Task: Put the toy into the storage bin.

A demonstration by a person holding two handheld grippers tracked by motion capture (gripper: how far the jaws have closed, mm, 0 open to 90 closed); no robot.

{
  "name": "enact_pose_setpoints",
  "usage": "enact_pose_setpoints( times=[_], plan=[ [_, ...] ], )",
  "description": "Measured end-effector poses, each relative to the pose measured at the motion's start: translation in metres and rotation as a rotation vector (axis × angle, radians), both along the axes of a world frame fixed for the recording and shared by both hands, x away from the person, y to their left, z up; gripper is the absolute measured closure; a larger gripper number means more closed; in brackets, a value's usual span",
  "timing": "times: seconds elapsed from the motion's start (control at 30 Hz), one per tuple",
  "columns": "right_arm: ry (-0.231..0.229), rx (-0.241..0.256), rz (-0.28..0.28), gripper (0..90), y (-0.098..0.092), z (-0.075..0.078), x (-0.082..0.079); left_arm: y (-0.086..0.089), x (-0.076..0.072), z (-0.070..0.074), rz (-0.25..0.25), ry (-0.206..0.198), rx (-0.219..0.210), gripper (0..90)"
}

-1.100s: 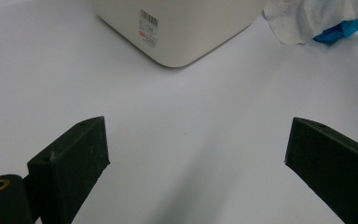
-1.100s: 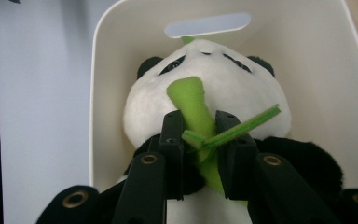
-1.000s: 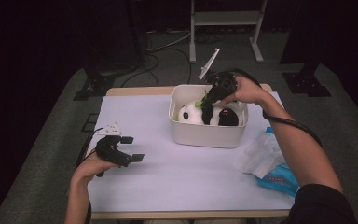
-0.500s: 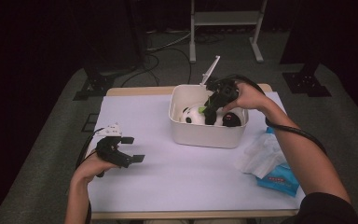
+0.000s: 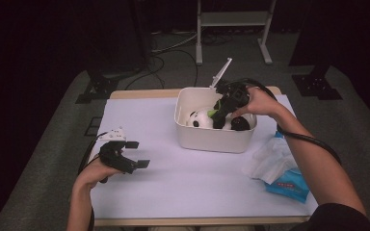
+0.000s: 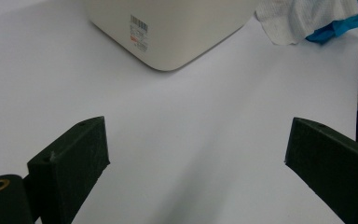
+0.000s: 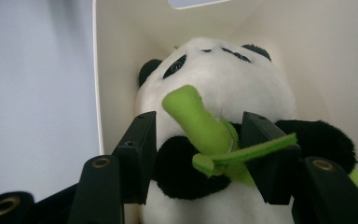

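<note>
A black-and-white panda plush with a green bamboo piece lies in a cream bin at the table's back centre. My right gripper reaches down into the bin. In the right gripper view, the right gripper has its jaws pressed against the panda plush on both sides, at the black arm and the bamboo. My left gripper hovers low over the table's left side, wide open and holding nothing. In the left gripper view, the left gripper faces the bin.
A blue tissue pack with a crumpled white tissue lies right of the bin, near the right forearm. A white flap sticks up behind the bin. The white table top stretches between the left gripper and the bin.
My right gripper has sunk a little lower into the bin onto the panda. The left gripper has stayed where it was, open.
</note>
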State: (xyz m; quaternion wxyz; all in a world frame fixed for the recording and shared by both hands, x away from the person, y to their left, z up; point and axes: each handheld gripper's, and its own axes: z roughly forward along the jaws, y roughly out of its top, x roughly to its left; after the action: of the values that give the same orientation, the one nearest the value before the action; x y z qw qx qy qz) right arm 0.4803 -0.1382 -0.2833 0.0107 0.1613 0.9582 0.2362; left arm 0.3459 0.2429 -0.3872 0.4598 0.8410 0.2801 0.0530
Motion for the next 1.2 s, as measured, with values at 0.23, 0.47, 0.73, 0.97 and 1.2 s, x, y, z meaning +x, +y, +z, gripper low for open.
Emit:
enact_pose_setpoints(
  times=[0.23, 0.47, 0.73, 0.97, 1.2],
  plan=[
    [-0.003, 0.019, -0.008, 43.0, -0.006, 0.004, -0.003, -0.001, 0.000, 0.000, -0.006, 0.000, 0.002, 5.0],
    [-0.004, 0.025, -0.016, 44.8, -0.016, 0.011, -0.008, -0.002, 0.000, 0.001, -0.012, -0.003, 0.005, 5.0],
    [0.008, 0.047, -0.033, 45.5, -0.026, 0.009, -0.009, -0.003, 0.000, 0.000, -0.016, -0.002, 0.008, 5.0],
    [0.008, 0.059, -0.056, 45.0, -0.038, 0.012, -0.015, -0.003, 0.000, 0.000, -0.016, -0.001, 0.010, 5.0],
    [-0.001, 0.076, -0.083, 44.6, -0.056, 0.018, -0.023, -0.004, 0.000, 0.000, -0.015, -0.003, 0.009, 5.0]
  ],
)
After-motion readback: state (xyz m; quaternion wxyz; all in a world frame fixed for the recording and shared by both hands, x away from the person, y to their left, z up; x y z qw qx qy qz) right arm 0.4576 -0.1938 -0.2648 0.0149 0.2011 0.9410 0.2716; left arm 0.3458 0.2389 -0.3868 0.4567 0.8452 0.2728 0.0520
